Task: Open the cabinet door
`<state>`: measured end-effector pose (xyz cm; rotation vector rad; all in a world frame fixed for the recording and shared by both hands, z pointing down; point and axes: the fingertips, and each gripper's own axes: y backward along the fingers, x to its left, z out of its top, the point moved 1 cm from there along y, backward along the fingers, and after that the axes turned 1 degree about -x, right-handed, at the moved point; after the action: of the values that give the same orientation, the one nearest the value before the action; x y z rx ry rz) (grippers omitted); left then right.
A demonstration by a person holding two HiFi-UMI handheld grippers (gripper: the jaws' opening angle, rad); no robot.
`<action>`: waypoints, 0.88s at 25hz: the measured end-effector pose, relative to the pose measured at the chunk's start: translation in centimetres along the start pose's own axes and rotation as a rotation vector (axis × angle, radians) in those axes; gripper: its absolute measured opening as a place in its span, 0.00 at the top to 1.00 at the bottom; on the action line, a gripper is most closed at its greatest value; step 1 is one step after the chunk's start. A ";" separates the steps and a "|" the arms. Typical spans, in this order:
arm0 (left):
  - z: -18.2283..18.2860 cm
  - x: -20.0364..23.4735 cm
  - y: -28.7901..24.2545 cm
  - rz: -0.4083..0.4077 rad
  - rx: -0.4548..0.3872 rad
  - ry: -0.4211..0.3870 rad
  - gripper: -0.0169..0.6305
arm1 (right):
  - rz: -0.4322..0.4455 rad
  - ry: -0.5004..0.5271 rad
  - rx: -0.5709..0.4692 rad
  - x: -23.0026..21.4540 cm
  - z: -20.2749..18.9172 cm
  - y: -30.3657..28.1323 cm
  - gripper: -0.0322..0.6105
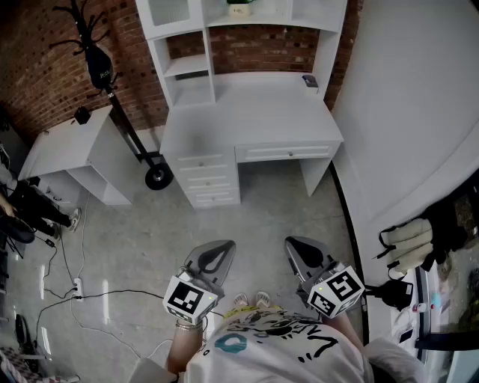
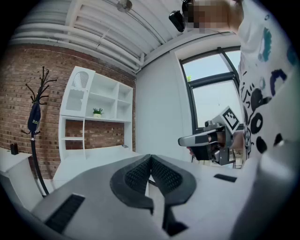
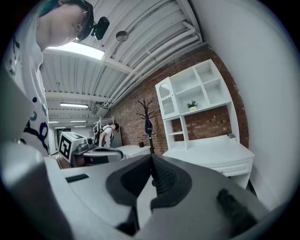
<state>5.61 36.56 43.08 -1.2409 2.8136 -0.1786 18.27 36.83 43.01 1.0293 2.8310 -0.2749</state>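
Both my claws are pinched fully shut on nothing, the left claw [image 1: 222, 247] and the right claw [image 1: 297, 245] side by side over the pale floor [image 1: 150, 247]. They are well apart from the white arch-paned cabinet door [image 3: 166, 97], high in the left bay of the white shelf unit [image 1: 187, 66] on the white table [image 1: 254, 112]. Arriving shut, a claw would only knock the pane, and with no handle visible from here I could pull the hinge edge.

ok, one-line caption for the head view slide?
Head view: left gripper and right gripper, both shut and empty, held well short of the white desk and its cabinet door.
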 end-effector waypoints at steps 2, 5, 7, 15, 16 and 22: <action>0.1 0.0 0.0 0.001 -0.002 -0.001 0.95 | 0.006 0.000 -0.005 0.1 0.1 -0.2 0.91; 0.1 -0.1 0.1 0.003 -0.005 0.004 0.95 | 0.017 -0.010 -0.006 0.4 0.1 -0.3 0.91; 0.1 -0.1 0.2 0.005 -0.007 0.005 0.95 | 0.025 -0.011 -0.003 0.7 0.0 -0.4 0.91; -0.3 0.4 1.0 0.014 0.004 0.012 0.95 | 0.111 -0.026 0.027 2.6 -0.8 -1.7 0.91; -0.4 0.5 1.2 0.017 0.007 0.015 0.95 | 0.115 -0.025 0.032 2.7 -1.0 -1.8 0.91; -1.0 2.1 2.7 0.043 0.025 -0.010 0.95 | 0.097 -0.009 0.028 3.1 -1.1 -3.6 0.91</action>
<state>2.17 36.89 43.67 -1.1721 2.8173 -0.2039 13.52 36.27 44.03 1.1636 2.7670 -0.3089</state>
